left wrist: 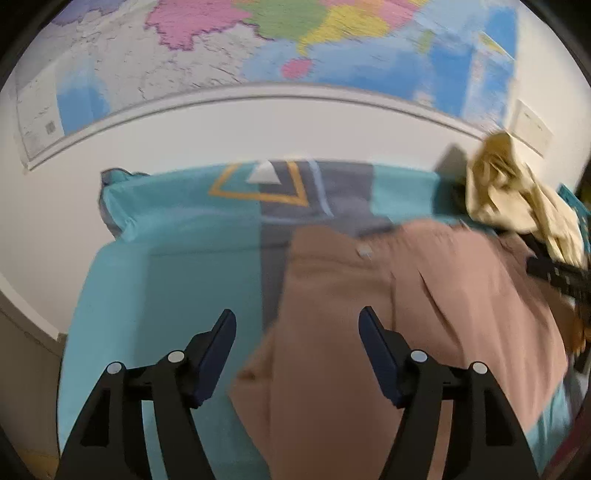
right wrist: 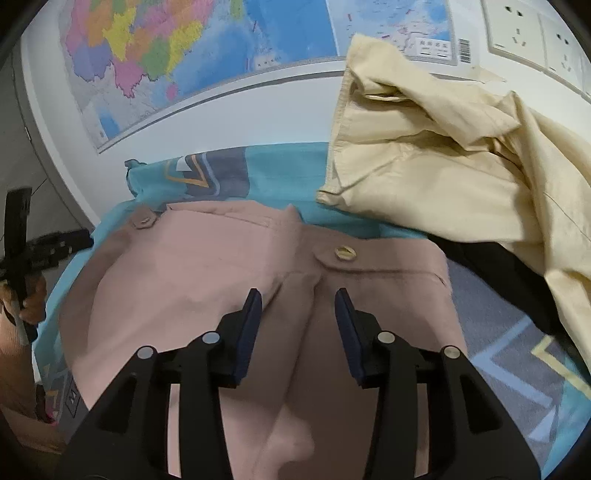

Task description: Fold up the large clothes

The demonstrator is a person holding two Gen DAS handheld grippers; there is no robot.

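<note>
A large dusty-pink coat with two buttoned shoulder tabs lies spread on the teal bed cover; it also shows in the left wrist view. My left gripper is open and empty, hovering over the coat's left edge. My right gripper is open and empty, just above the coat's middle below the collar. The left gripper's body shows at the far left of the right wrist view.
A cream garment is piled at the back right on a dark garment; it also shows in the left wrist view. A wall map hangs above the bed. Wall sockets are at the top right.
</note>
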